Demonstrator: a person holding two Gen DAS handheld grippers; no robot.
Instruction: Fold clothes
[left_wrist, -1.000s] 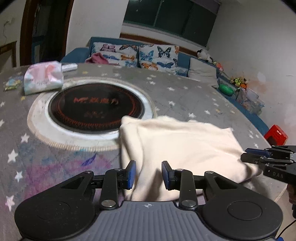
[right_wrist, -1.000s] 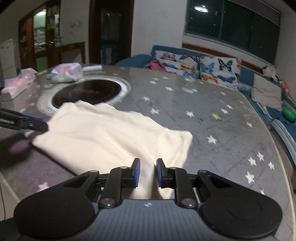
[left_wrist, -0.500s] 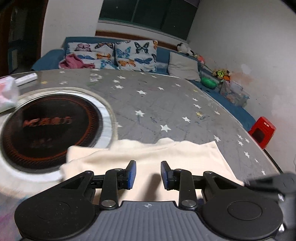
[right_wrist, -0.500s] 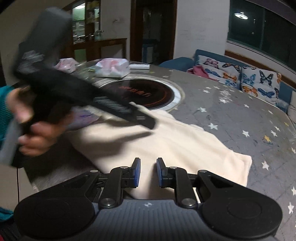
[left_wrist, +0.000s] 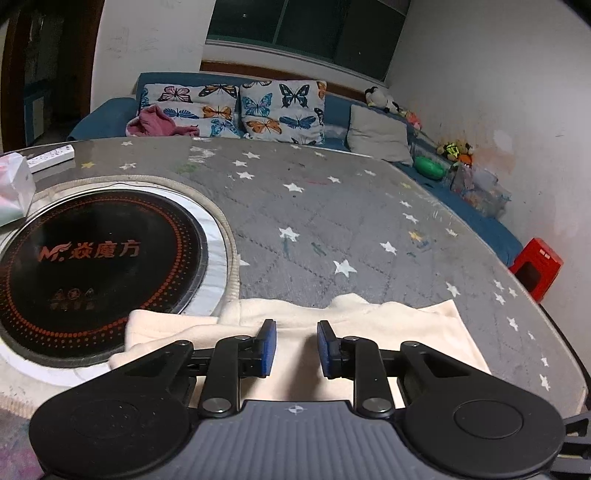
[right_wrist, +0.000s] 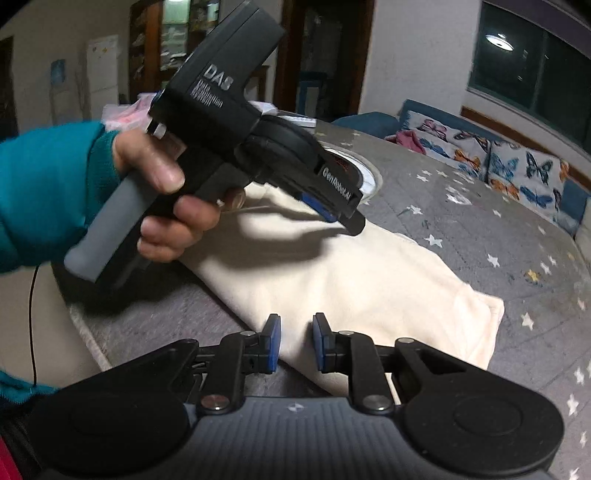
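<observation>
At the lower centre of both views, the folded cream garment (left_wrist: 369, 332) lies on the star-patterned table (left_wrist: 332, 206); the left gripper (left_wrist: 294, 347) and right gripper (right_wrist: 295, 341) hover over it, jaws parted and empty.

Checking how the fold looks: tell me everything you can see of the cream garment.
The cream garment is a soft, fleece-like cloth lying folded in layers, roughly rectangular, near the table edge. One corner overlaps the rim of the black round cooktop. Its far edge is slightly rumpled. The left tongs and right tongs hover open over it, gripping nothing; whether they touch it is unclear.
</observation>
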